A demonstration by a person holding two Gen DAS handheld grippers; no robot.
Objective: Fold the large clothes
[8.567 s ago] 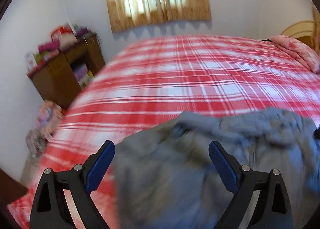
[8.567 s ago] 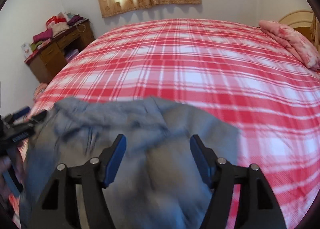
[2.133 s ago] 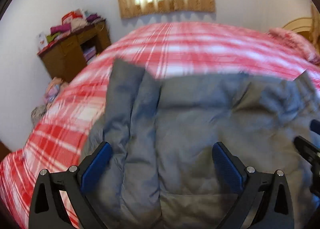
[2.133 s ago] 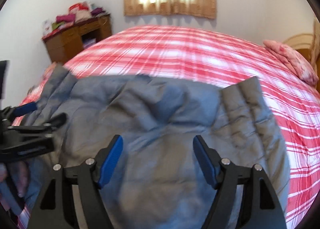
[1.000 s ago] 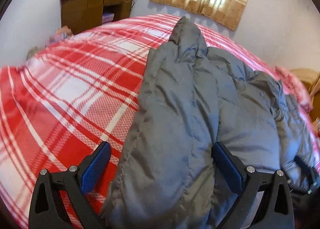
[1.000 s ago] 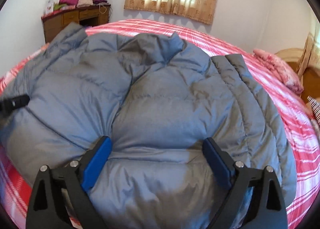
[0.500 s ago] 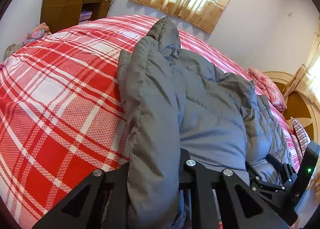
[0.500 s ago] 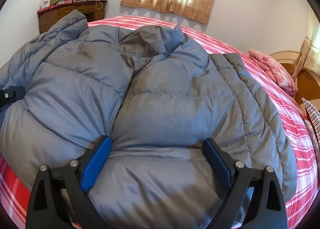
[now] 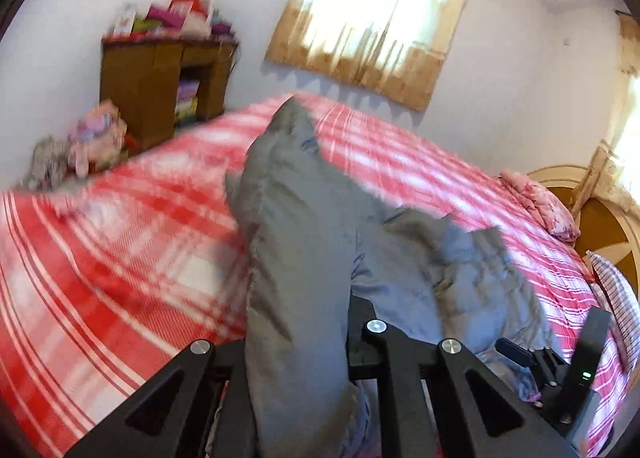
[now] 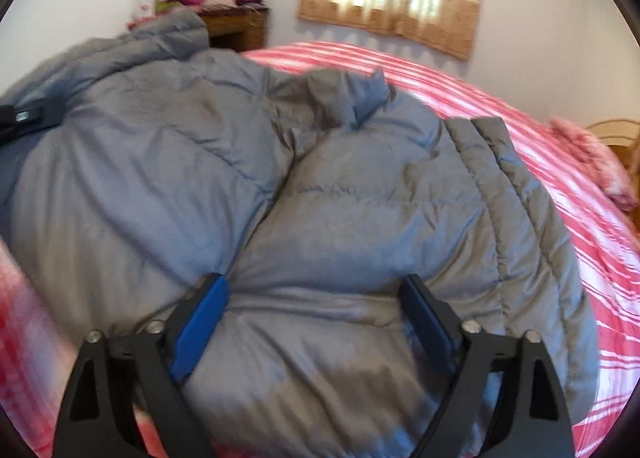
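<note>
A grey puffer jacket (image 10: 360, 197) lies spread on the red plaid bed (image 10: 520, 129). My left gripper (image 9: 296, 322) is shut on the jacket's (image 9: 296, 238) left edge and holds it up as a raised fold above the bedspread (image 9: 100, 258); the fabric hides its pads. My right gripper (image 10: 312, 298) is at the jacket's near hem. Its jaws are closing, still wide apart, with a puffy bulge of the hem between the blue pads (image 10: 200, 310). The left gripper's black body (image 10: 24, 117) shows at the left edge of the right wrist view.
A wooden cabinet (image 9: 152, 89) with piled clothes stands by the wall beyond the bed's far left corner, with soft bundles (image 9: 92, 137) beside it. A curtained window (image 9: 376, 17) is behind. A pink pillow (image 9: 540, 205) and a striped one (image 9: 616, 290) lie at the right.
My left gripper, shut on the jacket's edge since half a second ago, has risen, lifting it off the bed. The right gripper's jaws have narrowed slightly around the hem.
</note>
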